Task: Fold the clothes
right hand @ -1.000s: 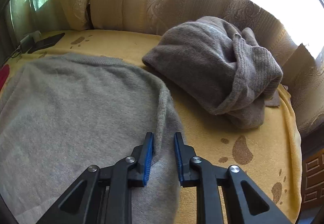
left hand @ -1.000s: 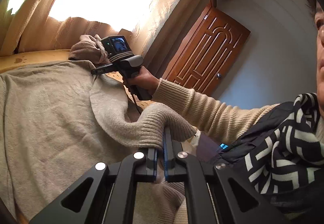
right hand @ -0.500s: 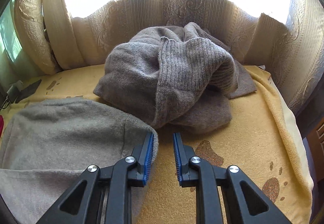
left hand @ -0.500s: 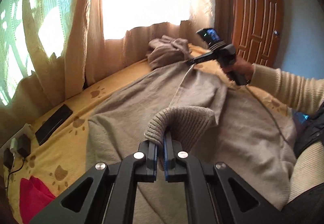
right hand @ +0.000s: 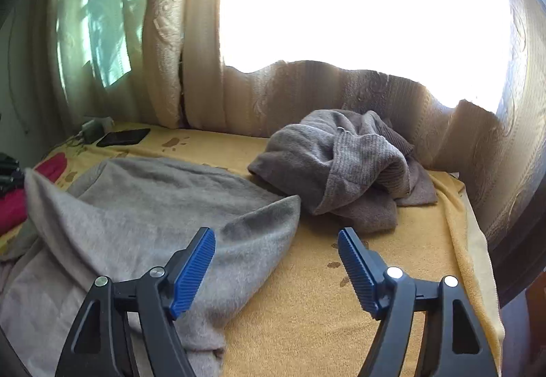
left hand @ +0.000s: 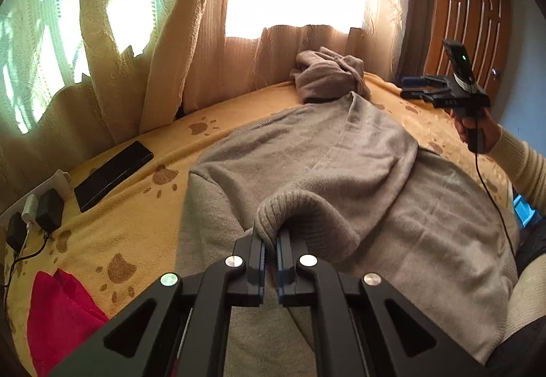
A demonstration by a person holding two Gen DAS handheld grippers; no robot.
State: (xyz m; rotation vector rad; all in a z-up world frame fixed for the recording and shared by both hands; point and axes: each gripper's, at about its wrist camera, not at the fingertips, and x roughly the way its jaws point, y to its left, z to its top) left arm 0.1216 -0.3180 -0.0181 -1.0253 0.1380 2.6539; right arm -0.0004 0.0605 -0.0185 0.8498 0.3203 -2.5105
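Note:
A beige sweater (left hand: 426, 206) lies spread on the yellow paw-print blanket (left hand: 136, 206), one sleeve folded across its body. My left gripper (left hand: 270, 240) is shut on the ribbed sleeve cuff (left hand: 300, 209), holding it just above the sweater's middle. The same sweater (right hand: 153, 206) fills the lower left of the right wrist view, its folded shoulder edge just left of the fingers. My right gripper (right hand: 276, 247) stands open and empty above the blanket (right hand: 324, 308). From the left wrist view the right gripper (left hand: 414, 87) hovers at the far right, in a person's hand.
A crumpled grey-brown garment (right hand: 348, 165) sits by the curtain (right hand: 392, 93) at the bed's far side. A black phone (left hand: 112, 170) and chargers (left hand: 34, 216) lie at the left edge, a red cloth (left hand: 61, 319) near the front left. A wooden door (left hand: 471, 25) stands at right.
My right gripper opened, let go of the sweater's shoulder and lifted back to the right. My left gripper carried the cuff further over the sweater's body.

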